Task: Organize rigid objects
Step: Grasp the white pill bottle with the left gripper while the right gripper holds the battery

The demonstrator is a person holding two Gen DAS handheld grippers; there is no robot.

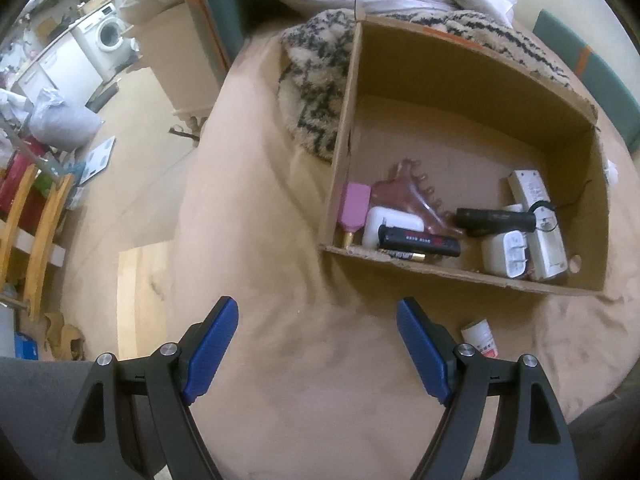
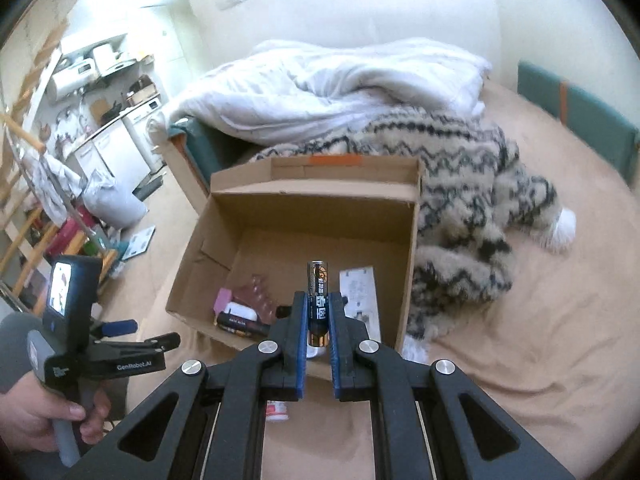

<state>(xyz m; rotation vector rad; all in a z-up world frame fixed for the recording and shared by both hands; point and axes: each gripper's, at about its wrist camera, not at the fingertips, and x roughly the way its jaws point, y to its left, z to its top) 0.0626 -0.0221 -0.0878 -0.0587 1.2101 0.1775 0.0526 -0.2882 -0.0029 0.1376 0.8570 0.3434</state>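
From my left wrist view, the left hand-held gripper (image 1: pixel 318 344) stands spread wide with nothing between its blue pads, hovering over the tan bed sheet (image 1: pixel 256 240). At about one o'clock from it sits the open cardboard box (image 1: pixel 472 68) on the bed, and I can see its contents bunched along the near wall: a pink block (image 1: pixel 354 206) at the left corner, a white charger (image 1: pixel 394 224) just beside it, a translucent pink hair claw (image 1: pixel 412 194) behind that, a black lighter with red print (image 1: pixel 420 242) touching a battery lying flat (image 1: pixel 404 256) against the wall, a black cylinder (image 1: pixel 494 218) in the middle, a white plug adapter (image 1: pixel 506 254) and a white power strip (image 1: pixel 538 220) at the right. Outside the box, at three o'clock from the gripper, a small white bottle with red print (image 1: pixel 480 336) lies on the sheet. A patterned fleece blanket (image 1: pixel 312 80) lies against the box's left and far sides. From my right wrist view, the right hand-held gripper (image 2: pixel 318 320) is pinching a dark blue battery (image 2: pixel 318 300) upright between its pads, held above the near edge of the box (image 2: pixel 320 208). At eight o'clock I see a person's hand (image 2: pixel 40 412) gripping the handle of the left gripper (image 2: pixel 132 334). A white duvet (image 2: pixel 320 84) is heaped at twelve o'clock beyond the box.
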